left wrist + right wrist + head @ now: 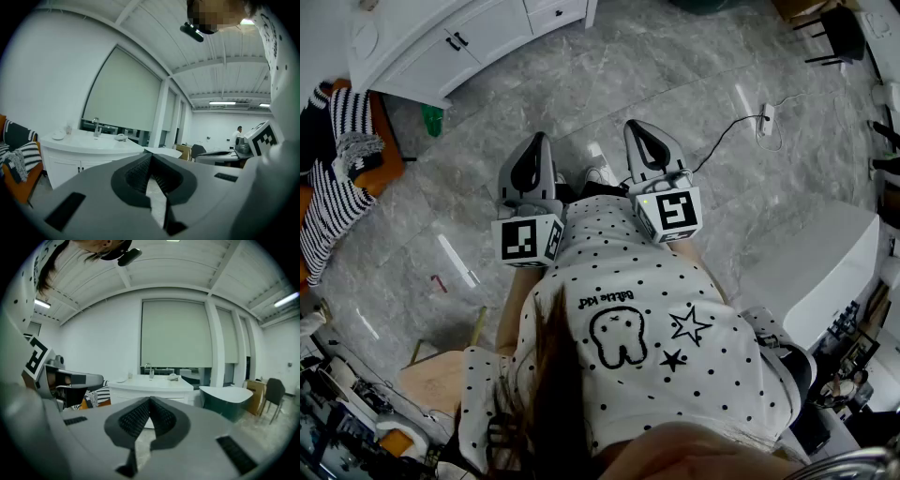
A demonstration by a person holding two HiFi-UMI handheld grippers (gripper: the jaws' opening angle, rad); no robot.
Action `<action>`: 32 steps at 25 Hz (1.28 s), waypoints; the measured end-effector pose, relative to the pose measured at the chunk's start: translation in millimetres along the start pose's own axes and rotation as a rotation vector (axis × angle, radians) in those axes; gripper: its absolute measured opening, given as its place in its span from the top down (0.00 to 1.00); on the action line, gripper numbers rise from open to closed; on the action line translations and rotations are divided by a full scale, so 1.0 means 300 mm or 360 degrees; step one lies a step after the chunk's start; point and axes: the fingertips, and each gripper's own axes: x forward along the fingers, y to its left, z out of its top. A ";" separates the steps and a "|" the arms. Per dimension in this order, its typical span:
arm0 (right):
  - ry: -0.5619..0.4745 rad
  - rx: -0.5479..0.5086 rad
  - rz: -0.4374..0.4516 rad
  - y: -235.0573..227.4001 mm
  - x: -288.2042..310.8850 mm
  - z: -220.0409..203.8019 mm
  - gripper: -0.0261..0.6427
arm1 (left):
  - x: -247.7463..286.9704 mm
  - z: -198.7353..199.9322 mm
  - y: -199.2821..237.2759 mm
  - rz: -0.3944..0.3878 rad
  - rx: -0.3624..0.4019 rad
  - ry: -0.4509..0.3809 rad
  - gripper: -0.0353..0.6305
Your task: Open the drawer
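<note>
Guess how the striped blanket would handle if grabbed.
Probably floppy: the blanket drapes in loose folds over the orange seat. Likely light for its size. Its tufted end might snag or trail when lifted.

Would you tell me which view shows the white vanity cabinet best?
The left gripper view: the vanity cabinet looks largest, faucet and doors visible. The right gripper view shows it smaller, lower half hidden; the head view catches only part from above.

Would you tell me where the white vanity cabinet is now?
In the head view, the white vanity cabinet stands top left, right of the orange chair.
</note>
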 end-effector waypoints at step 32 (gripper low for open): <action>-0.0025 0.0070 0.0031 -0.100 0.001 -0.095 0.94 | 0.049 -0.102 -0.061 0.0008 -0.0062 0.0032 0.94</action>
